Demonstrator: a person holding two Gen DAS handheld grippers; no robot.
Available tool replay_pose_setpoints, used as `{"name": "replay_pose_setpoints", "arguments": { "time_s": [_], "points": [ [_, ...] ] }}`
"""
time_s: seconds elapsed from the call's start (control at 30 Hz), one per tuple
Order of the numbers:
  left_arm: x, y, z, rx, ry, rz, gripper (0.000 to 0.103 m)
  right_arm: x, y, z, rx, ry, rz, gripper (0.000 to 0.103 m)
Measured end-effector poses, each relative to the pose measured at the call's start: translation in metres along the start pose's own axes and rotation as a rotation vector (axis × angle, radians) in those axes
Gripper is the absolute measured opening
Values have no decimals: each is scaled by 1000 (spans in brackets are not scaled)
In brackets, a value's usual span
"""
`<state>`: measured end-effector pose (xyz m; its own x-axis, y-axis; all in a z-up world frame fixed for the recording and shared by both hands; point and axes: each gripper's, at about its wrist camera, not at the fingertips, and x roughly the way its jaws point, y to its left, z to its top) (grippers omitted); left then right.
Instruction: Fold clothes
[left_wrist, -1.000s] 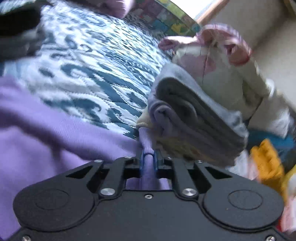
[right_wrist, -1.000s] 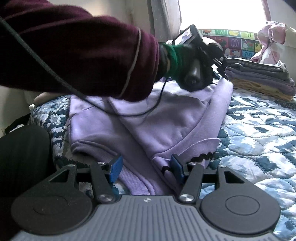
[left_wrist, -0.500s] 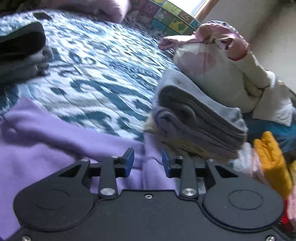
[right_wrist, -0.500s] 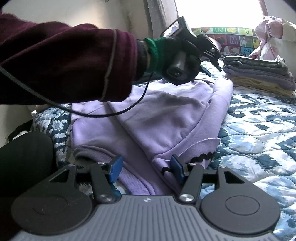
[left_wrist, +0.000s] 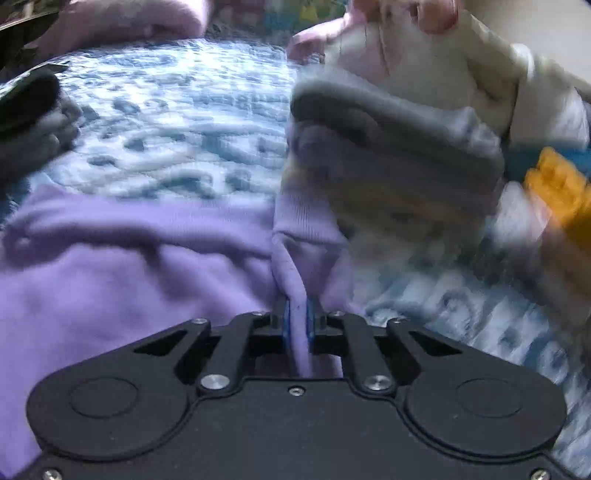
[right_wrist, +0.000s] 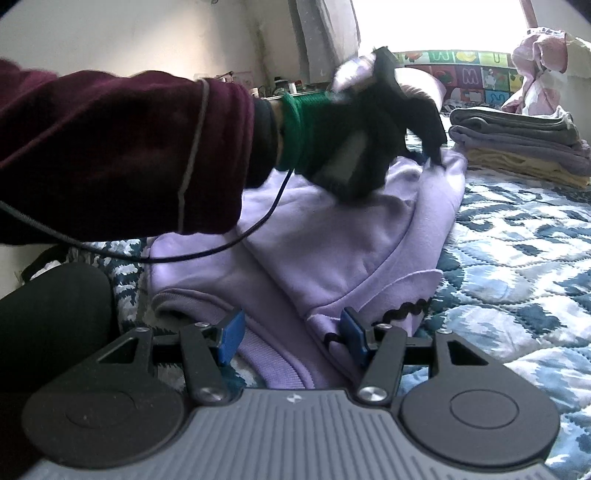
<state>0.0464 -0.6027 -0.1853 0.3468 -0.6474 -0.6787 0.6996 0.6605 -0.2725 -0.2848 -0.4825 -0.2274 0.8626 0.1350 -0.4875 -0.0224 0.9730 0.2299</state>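
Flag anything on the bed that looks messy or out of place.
Beyond the neat folded stack, a pink and cream heap lies crumpled and unfolded. The purple sweatshirt is only half folded, one edge pinched in the left gripper as it closes.

Quilt (right_wrist: 517, 258): blue-and-white patterned, covering the bed
Alphabet mat (right_wrist: 465, 74): colourful, upright under the bright window
Curtain (right_wrist: 325, 33): grey, hanging beside the window

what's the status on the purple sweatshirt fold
Left tool closing on purple sweatshirt cuff. Right tool open over hem. Folded stack just beyond cuff.
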Motion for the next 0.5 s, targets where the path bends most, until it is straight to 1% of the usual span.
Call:
{"name": "replay_pose_setpoints", "arguments": {
  "time_s": [0.03,0.07,0.1,0.17,0.2,0.23,0.3,0.4,0.5],
  "points": [
    [-6,2,3,-23,-13,-4,19,0,0,0,2,-1,1,59],
    [-13,4,6,-49,-28,-7,36,-1,0,1,4,-2,1,59],
    [-22,6,7,-59,-47,-23,46,-1,0,1,3,-3,1,59],
    [-40,10,3,-89,-60,-56,46,-2,-2,1,6,-6,7,58],
    [-48,13,0,-96,-52,-63,46,-3,-4,1,19,-9,12,58],
    [-58,15,-6,-95,-46,-60,46,-4,-6,2,35,-17,19,58],
    [-84,23,-21,-91,-63,-44,46,-7,-7,3,43,-26,23,57],
    [-134,57,-46,-157,-114,11,46,-11,-4,4,35,-36,22,56],
    [-190,110,-71,-266,-200,131,46,-14,0,4,21,-49,8,56]
  ]
}}
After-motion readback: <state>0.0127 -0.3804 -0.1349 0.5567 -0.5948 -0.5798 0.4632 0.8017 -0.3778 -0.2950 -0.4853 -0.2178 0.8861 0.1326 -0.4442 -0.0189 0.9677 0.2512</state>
